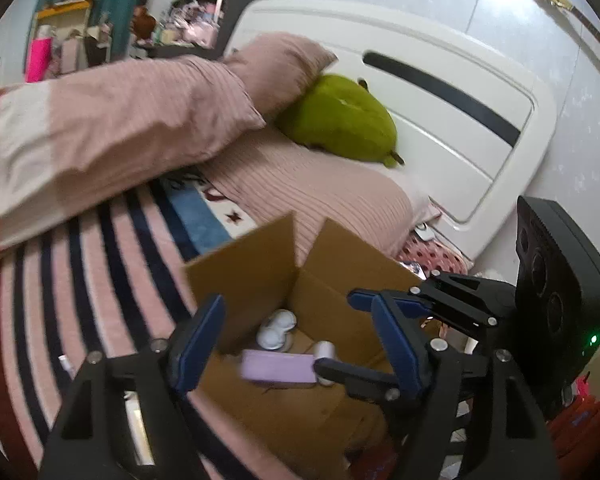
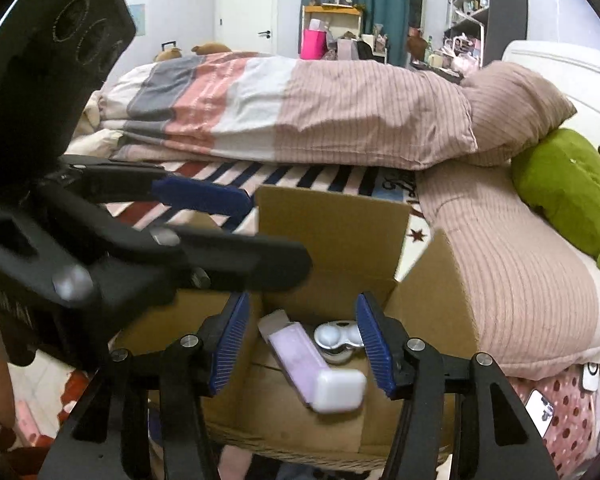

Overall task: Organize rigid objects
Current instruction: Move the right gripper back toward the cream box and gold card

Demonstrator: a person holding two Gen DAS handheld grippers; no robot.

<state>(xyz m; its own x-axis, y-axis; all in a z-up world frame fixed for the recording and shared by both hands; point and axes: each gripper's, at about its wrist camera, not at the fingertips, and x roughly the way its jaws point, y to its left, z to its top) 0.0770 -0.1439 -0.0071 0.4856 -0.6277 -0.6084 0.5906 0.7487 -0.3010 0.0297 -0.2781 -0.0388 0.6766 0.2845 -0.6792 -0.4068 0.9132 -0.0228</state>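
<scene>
A: Where are the rigid objects?

B: Inside an open cardboard box (image 2: pixel 332 236) on a striped bed (image 1: pixel 112 248). 3 items show: a lilac rectangular box (image 2: pixel 296 354), a small white case (image 2: pixel 338 394) at its 5 o'clock end, and a silver twin-domed case (image 2: pixel 338 338) at its 2 o'clock side.

A: And the tongs?

B: The right gripper (image 2: pixel 300 346) hovers over the box, jaws apart, pressing nothing. The left gripper (image 1: pixel 296 344) is likewise released and empty.

A: Progress?

B: Likely well along; whether more items wait outside the box cannot be told.
</scene>
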